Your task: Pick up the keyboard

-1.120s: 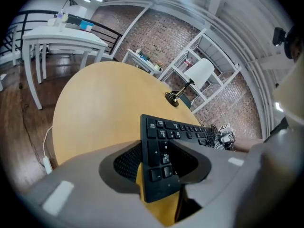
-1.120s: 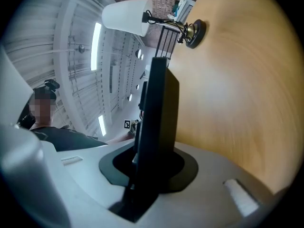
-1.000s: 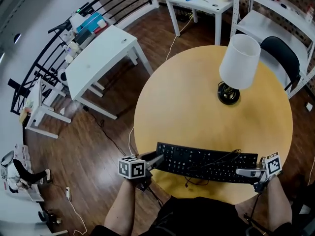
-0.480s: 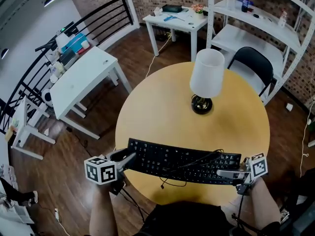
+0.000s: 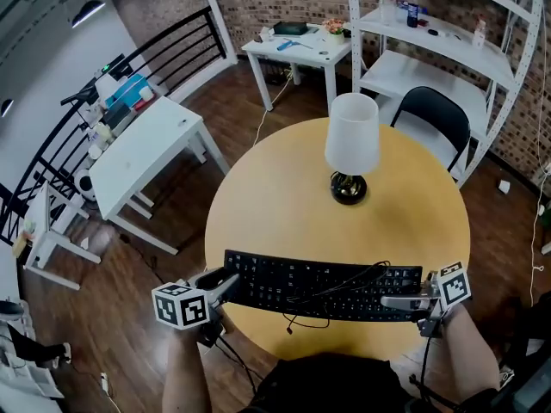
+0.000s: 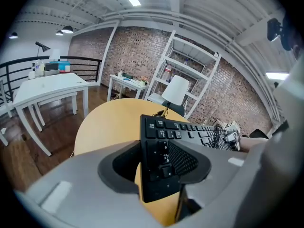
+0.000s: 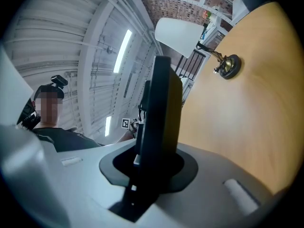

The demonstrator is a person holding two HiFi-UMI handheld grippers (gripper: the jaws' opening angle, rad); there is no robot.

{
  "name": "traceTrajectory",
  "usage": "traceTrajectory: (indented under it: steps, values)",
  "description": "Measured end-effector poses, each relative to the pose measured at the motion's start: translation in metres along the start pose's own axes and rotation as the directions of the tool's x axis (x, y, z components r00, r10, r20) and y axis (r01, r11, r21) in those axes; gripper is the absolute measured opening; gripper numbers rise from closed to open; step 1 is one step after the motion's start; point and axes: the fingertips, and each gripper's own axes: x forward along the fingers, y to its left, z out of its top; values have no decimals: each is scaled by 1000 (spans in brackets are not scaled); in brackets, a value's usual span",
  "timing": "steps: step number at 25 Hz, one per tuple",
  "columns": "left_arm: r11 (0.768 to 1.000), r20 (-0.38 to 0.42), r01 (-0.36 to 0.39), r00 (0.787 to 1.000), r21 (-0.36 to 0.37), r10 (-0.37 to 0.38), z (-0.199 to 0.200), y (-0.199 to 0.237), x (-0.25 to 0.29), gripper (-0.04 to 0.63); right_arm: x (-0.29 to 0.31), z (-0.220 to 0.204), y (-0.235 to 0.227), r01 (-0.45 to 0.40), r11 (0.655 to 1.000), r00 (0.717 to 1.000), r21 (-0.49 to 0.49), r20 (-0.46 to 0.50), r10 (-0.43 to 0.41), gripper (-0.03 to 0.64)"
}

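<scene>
A black keyboard (image 5: pixel 323 286) hangs level above the near edge of the round yellow table (image 5: pixel 275 205), held at both ends. My left gripper (image 5: pixel 225 283) is shut on its left end, and in the left gripper view the keyboard (image 6: pixel 161 146) sits wedged between the jaws of that gripper (image 6: pixel 161 172). My right gripper (image 5: pixel 405 302) is shut on the right end. In the right gripper view the keyboard (image 7: pixel 159 113) shows edge-on between the jaws of that gripper (image 7: pixel 149 170). The keyboard's black cable (image 5: pixel 362 277) lies looped over the keys and dangles below.
A white-shaded lamp (image 5: pixel 351 144) on a black base stands at the table's far middle. A black chair (image 5: pixel 435 114) and white shelving (image 5: pixel 448 33) stand behind it. Two white tables (image 5: pixel 146 149) stand to the left on the wooden floor.
Both grippers have risen together with the keyboard held between them, so it now hangs higher over the table. The jaws keep the same grip.
</scene>
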Motion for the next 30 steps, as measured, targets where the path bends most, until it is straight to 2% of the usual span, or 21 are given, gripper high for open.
traceTrajectory:
  steps: [8, 12, 22, 24, 28, 30]
  values:
    - [1000, 2, -20, 1000, 4, 20, 3, 8, 1, 176, 7, 11, -6, -3, 1000, 1000, -2, -23, 3, 84]
    - [1000, 10, -30, 1000, -4, 30, 5, 17, 8, 172, 6, 21, -18, 23, 1000, 999, -16, -44, -24, 84]
    - [1000, 19, -15, 1000, -9, 16, 6, 24, 16, 172, 9, 25, -28, 33, 999, 998, 1, -60, -33, 83]
    - [1000, 15, -16, 1000, -6, 16, 5, 25, 16, 172, 6, 23, -35, 56, 998, 997, 2, -62, -55, 83]
    - [1000, 5, -4, 1000, -2, 4, 9, 25, 23, 172, 7, 29, -29, 36, 999, 998, 0, -48, -36, 81]
    - [1000, 6, 9, 1000, -4, -9, 10, 23, 25, 172, 2, 29, -38, 69, 998, 996, -4, -51, -69, 81]
